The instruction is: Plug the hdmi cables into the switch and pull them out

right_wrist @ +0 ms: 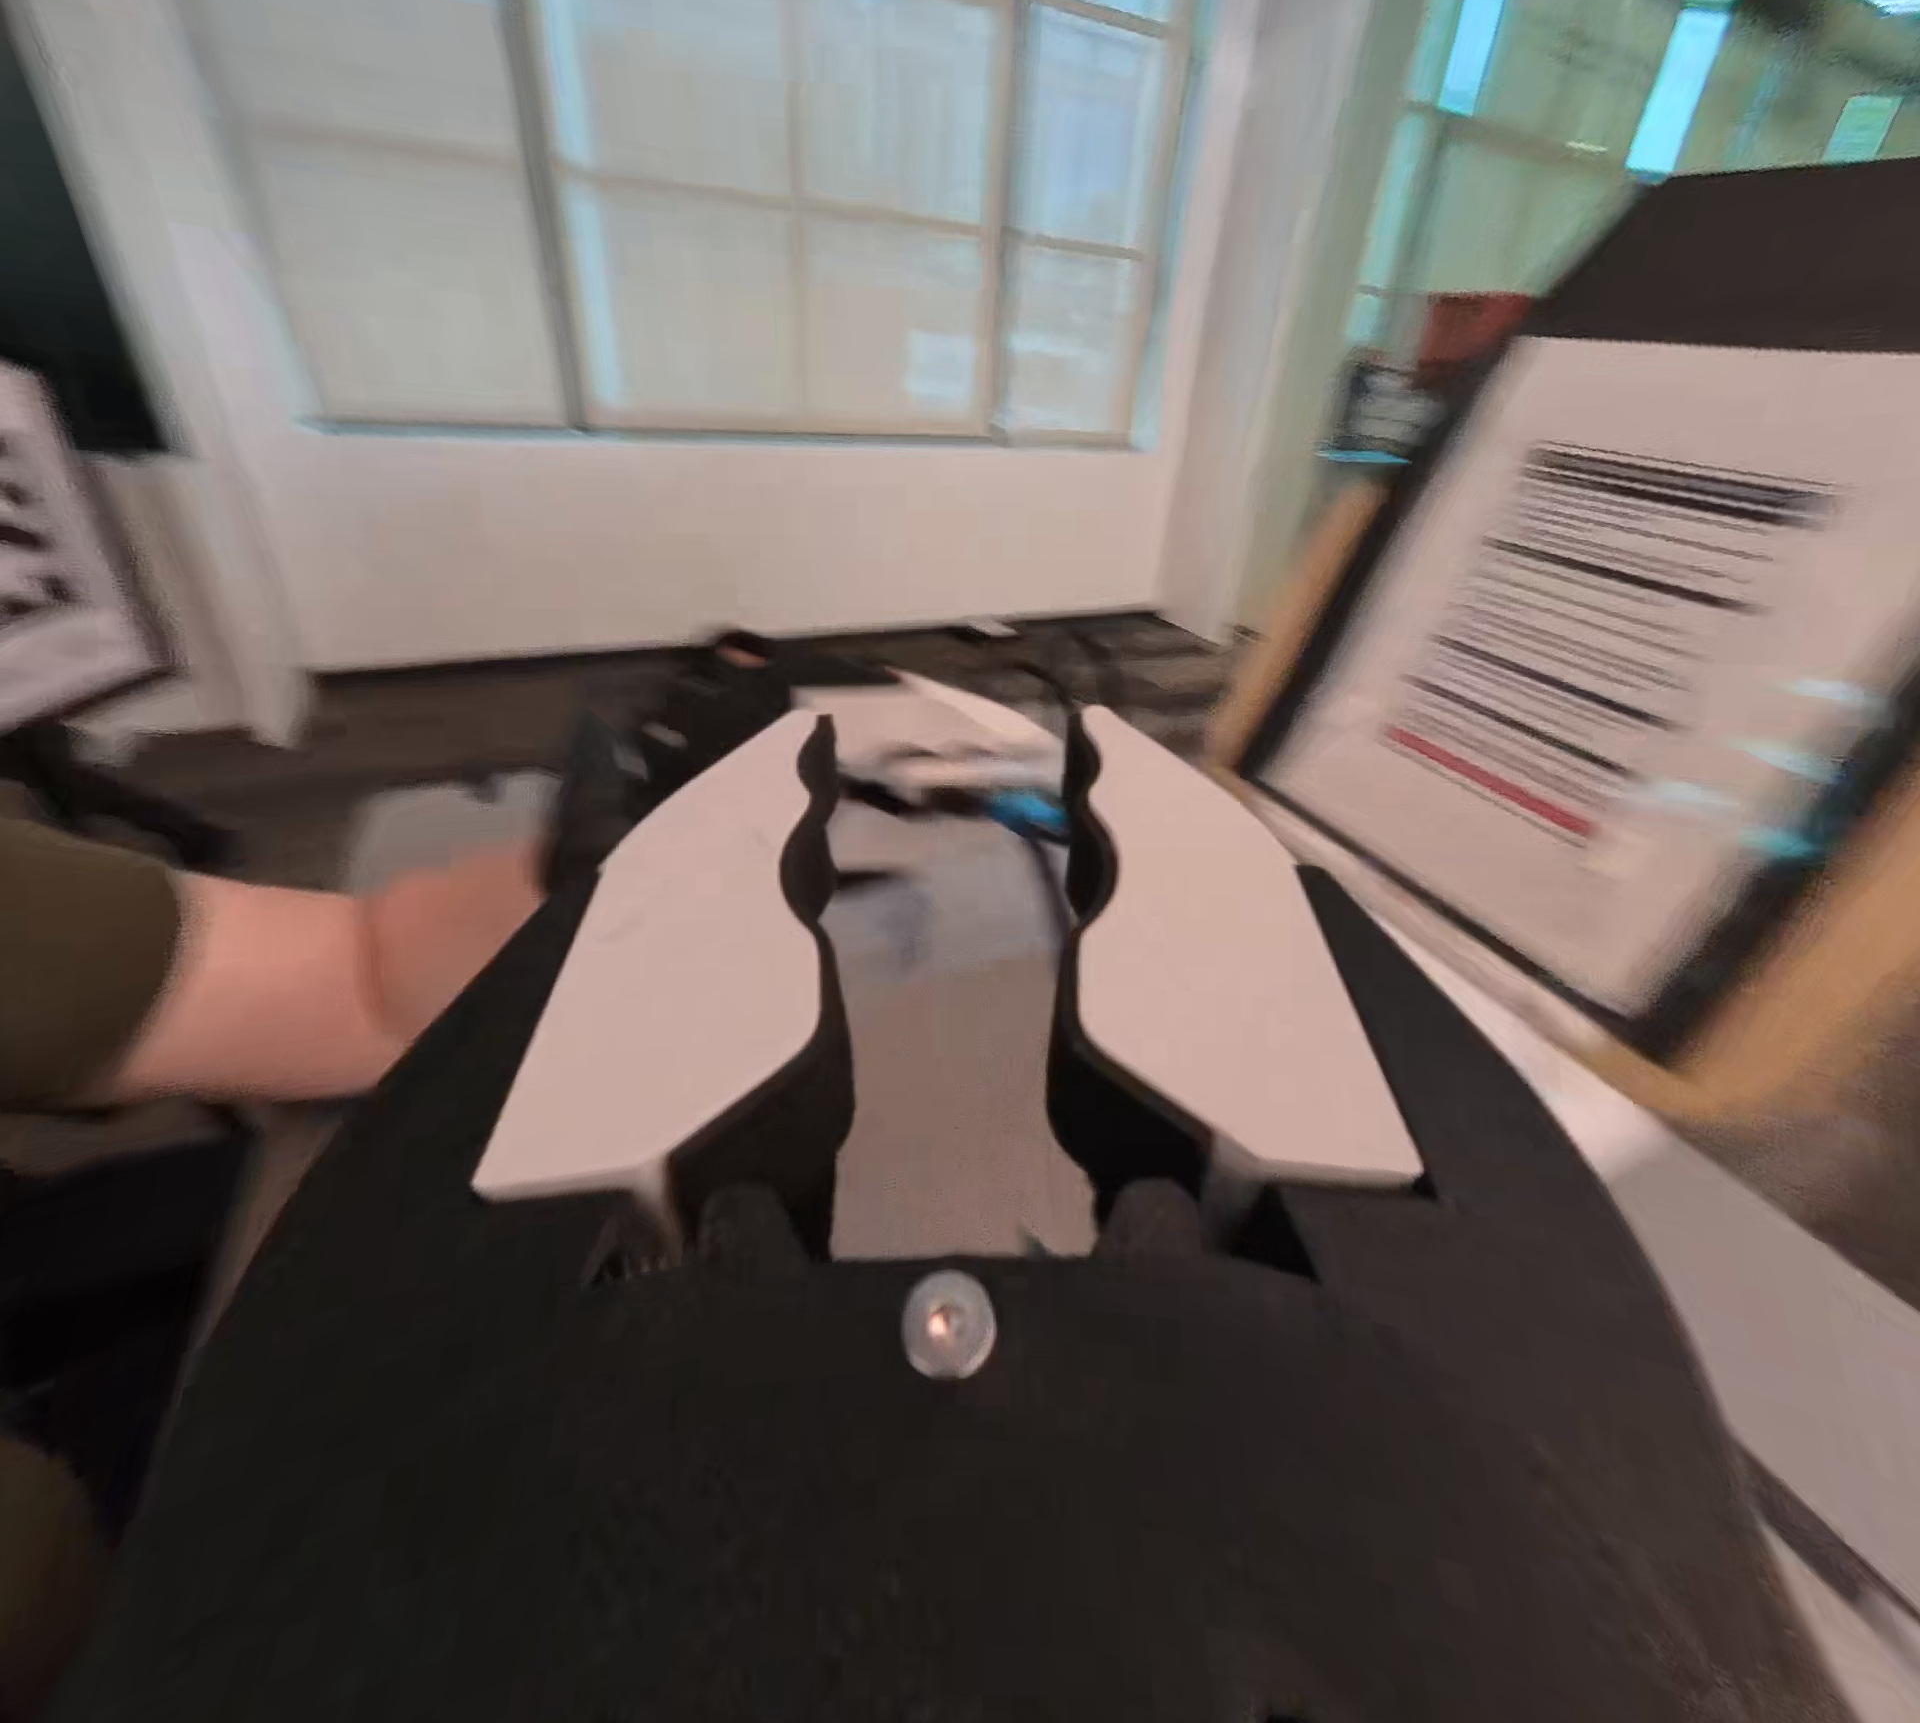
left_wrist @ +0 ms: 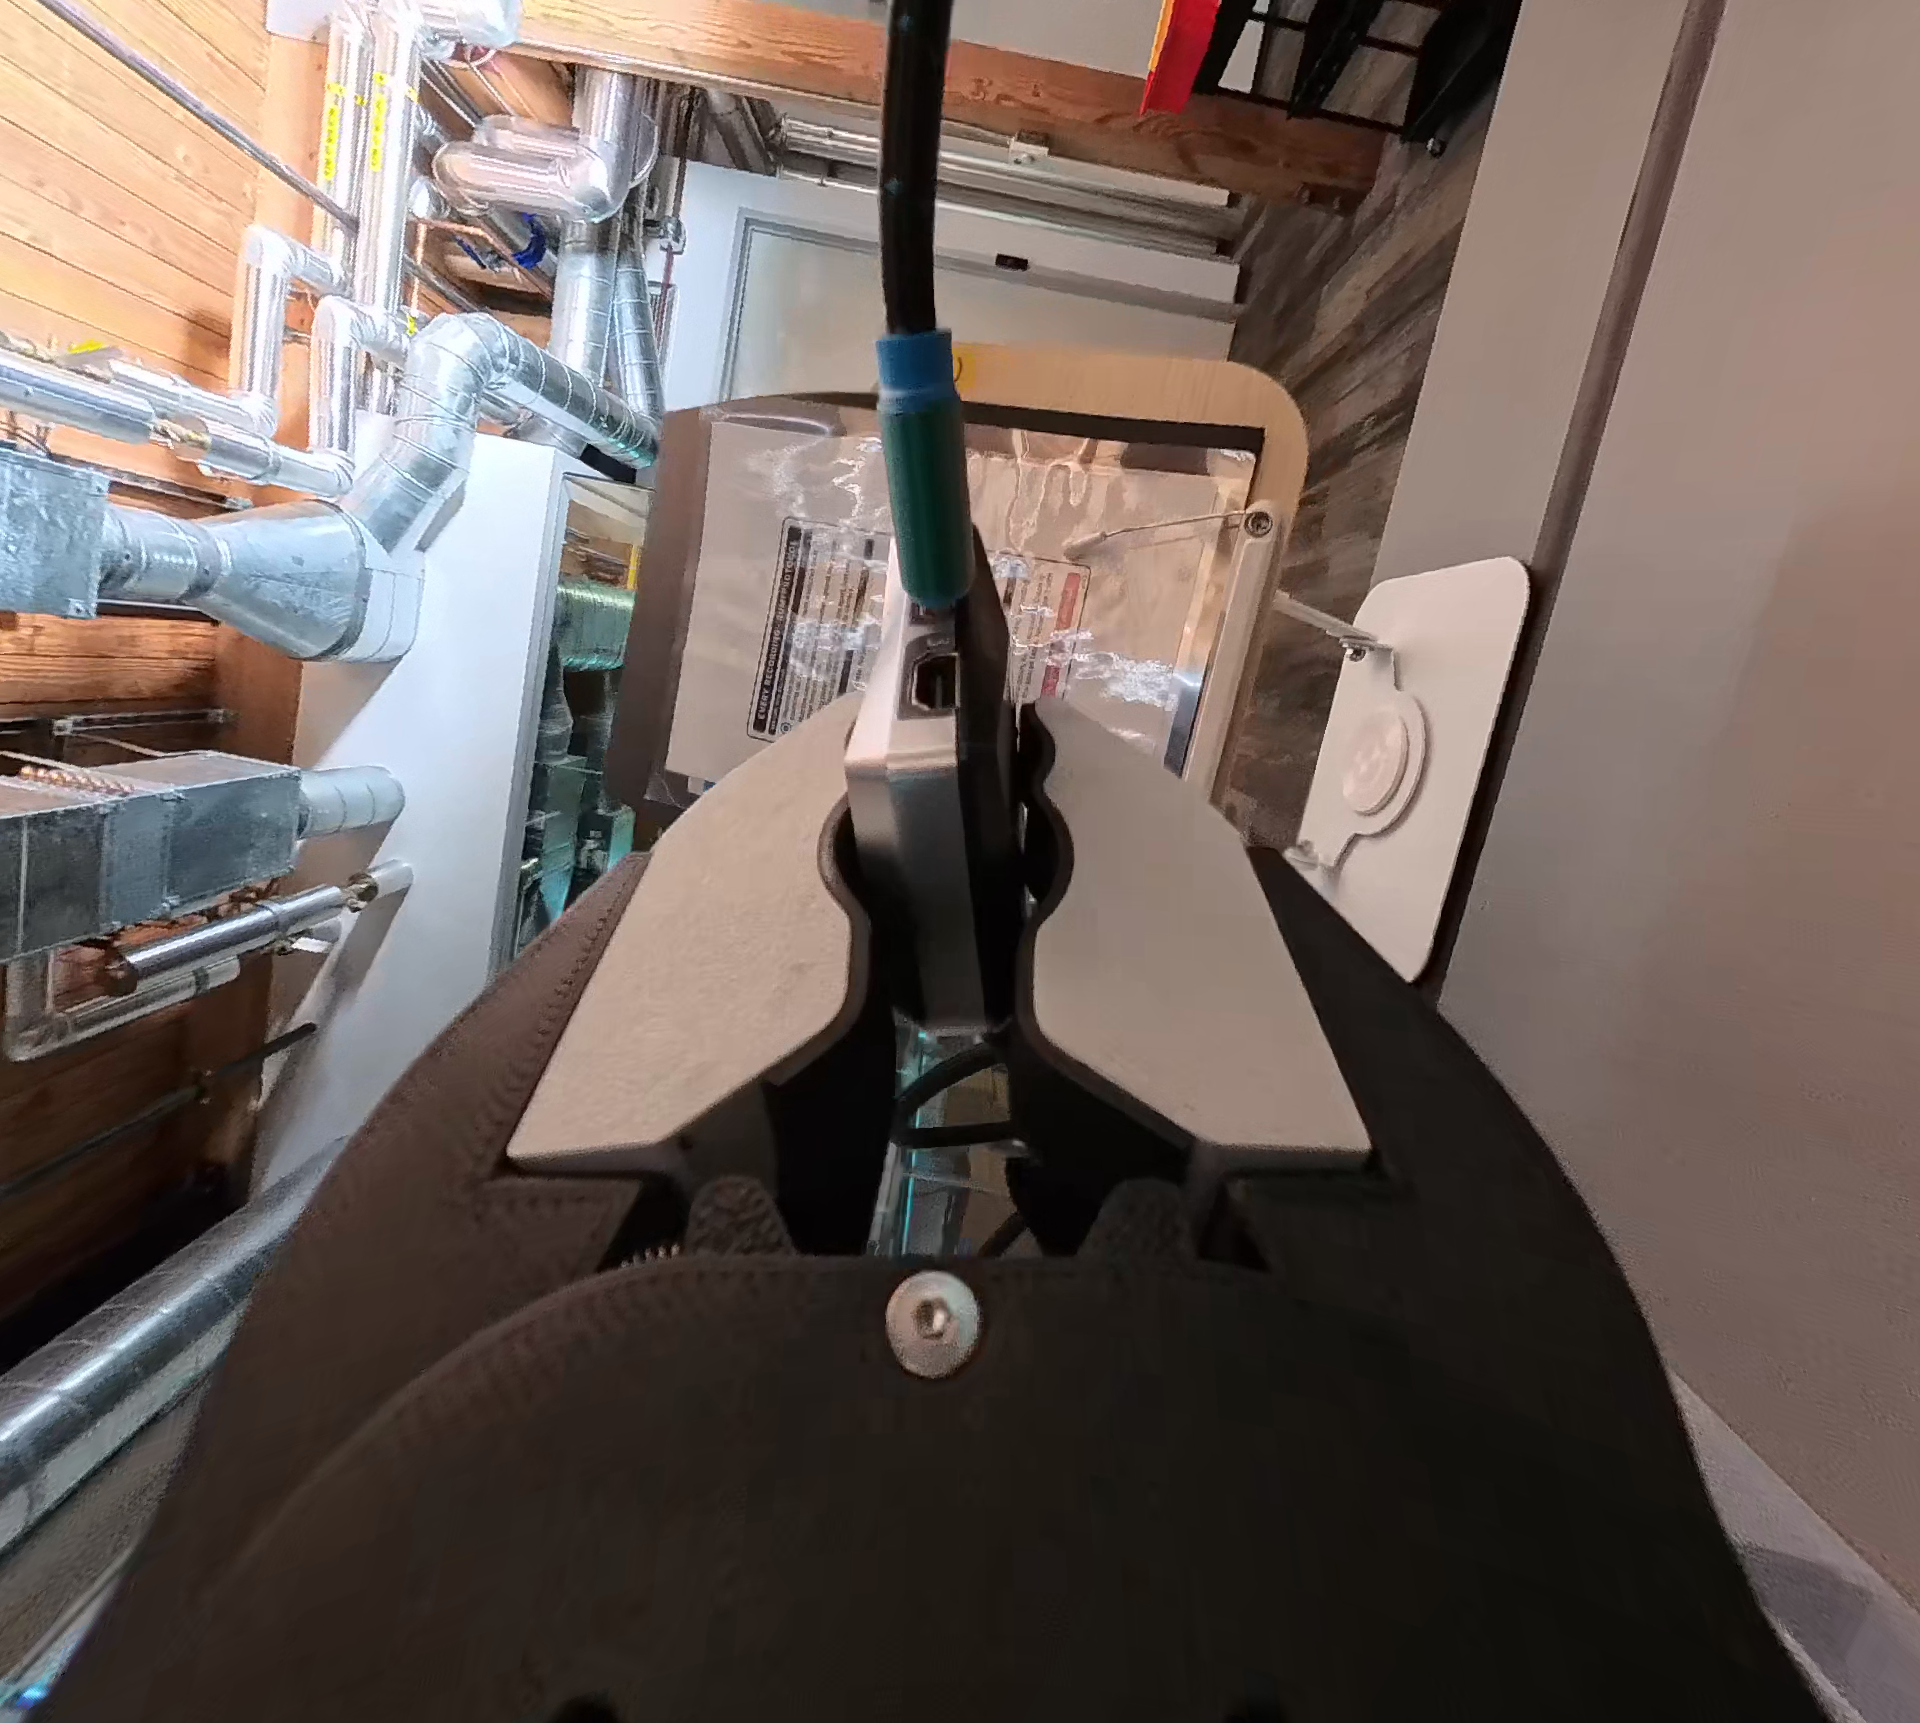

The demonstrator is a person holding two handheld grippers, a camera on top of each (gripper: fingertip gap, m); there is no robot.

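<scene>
Clearly the left hand-held gripper [left_wrist: 940, 842] is clamped on the silver switch [left_wrist: 914, 800], held edge-on with its long axis running forward along the fingers; a black hdmi cable [left_wrist: 914, 167] with a green plug [left_wrist: 925, 520] sits in its far port, a second port bare beside it. The right hand-held gripper [right_wrist: 951, 800] is parted and holds nothing, well apart, so it would do any pulling. A labelled board [left_wrist: 935, 613] stands behind, too blurred to read.

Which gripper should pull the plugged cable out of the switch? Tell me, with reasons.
Right. The left gripper is shut on the switch, steadying it with the green-sleeved cable plug seated in a port. The right gripper is open and holds nothing, so it is probably free to grasp the plug.
</scene>
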